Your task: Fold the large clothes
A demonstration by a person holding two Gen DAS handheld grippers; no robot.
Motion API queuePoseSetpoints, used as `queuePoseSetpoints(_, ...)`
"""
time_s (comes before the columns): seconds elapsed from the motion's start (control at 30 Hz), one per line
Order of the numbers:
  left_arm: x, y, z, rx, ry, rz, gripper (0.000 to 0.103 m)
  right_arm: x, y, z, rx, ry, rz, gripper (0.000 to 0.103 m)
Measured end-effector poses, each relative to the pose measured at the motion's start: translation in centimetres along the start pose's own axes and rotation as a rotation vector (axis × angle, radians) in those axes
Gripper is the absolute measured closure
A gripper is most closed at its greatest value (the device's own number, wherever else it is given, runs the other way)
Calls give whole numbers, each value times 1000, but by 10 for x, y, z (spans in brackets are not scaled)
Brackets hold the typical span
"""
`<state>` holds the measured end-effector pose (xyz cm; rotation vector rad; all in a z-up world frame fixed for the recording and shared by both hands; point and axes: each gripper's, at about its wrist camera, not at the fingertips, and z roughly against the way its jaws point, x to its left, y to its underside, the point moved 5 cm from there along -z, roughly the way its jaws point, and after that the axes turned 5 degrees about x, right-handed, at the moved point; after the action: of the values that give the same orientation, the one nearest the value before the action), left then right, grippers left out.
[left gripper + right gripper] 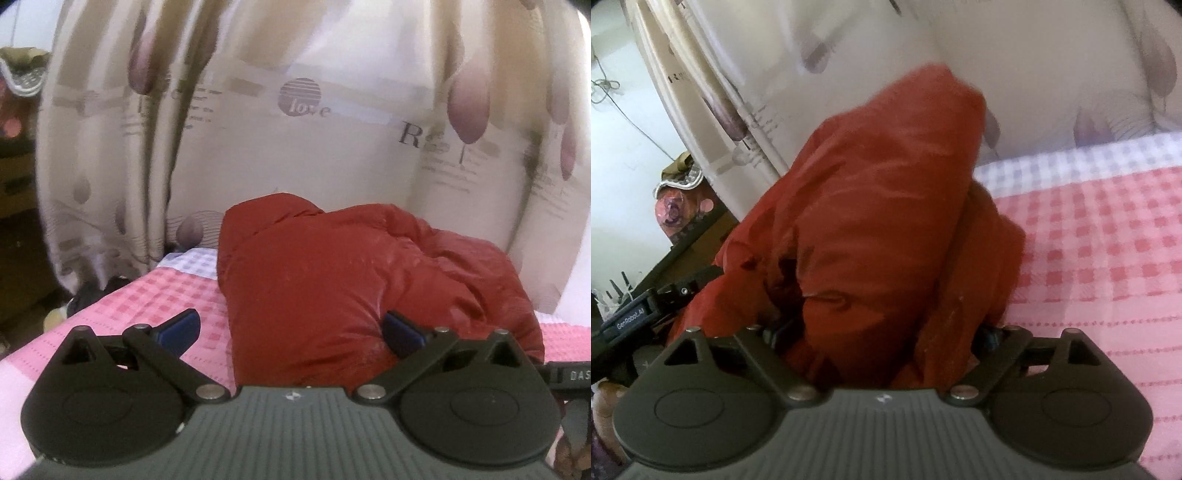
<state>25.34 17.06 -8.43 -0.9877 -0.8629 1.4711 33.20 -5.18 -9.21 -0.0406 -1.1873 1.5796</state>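
Observation:
A puffy red jacket (351,277) lies bunched on a bed with a pink checked sheet (166,295). In the left wrist view my left gripper (291,328) stands wide open at the jacket's near end. Its left blue pad (181,325) hangs over the sheet and its right pad (402,332) rests against the red cloth. In the right wrist view the jacket (879,203) rises as a tall heap in front of my right gripper (882,336). Its jaws are spread wide with the red bulk filling the gap between them, and the cloth mostly hides the pads.
A cream printed curtain (295,147) hangs close behind the bed's far edge. Dark furniture with clutter (679,206) stands left of the bed. The left gripper's body (631,317) shows at the left of the right wrist view. Pink sheet (1108,258) stretches right of the jacket.

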Motion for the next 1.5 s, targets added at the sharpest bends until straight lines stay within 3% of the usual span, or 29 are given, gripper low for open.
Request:
queuePoseSetpoints(0.23,-8,0,16,-14,-104,-46,0,20,-1,43,-92,80,77,12)
queuePoseSetpoints(0.47,-10,-1,33,-20,-151,-52,0,53,11,89,-209,84,149,7)
queuePoseSetpoints(0.97,-22,-12,72,-114,-389,-113,0,98,29,93,-171,36,238,6)
queuePoseSetpoints(1.1,-31,-17,81,-138,-398,-144,0,100,30,94,-176,30,237,6)
queuePoseSetpoints(1.3,-46,-17,94,-128,-323,-175,0,104,34,104,-217,49,251,6)
queuePoseSetpoints(1.4,-49,-14,102,-168,-250,-144,0,105,35,107,-232,83,261,3)
queuePoseSetpoints(1.5,-50,-13,100,-146,-254,-137,0,104,34,105,-229,121,267,2)
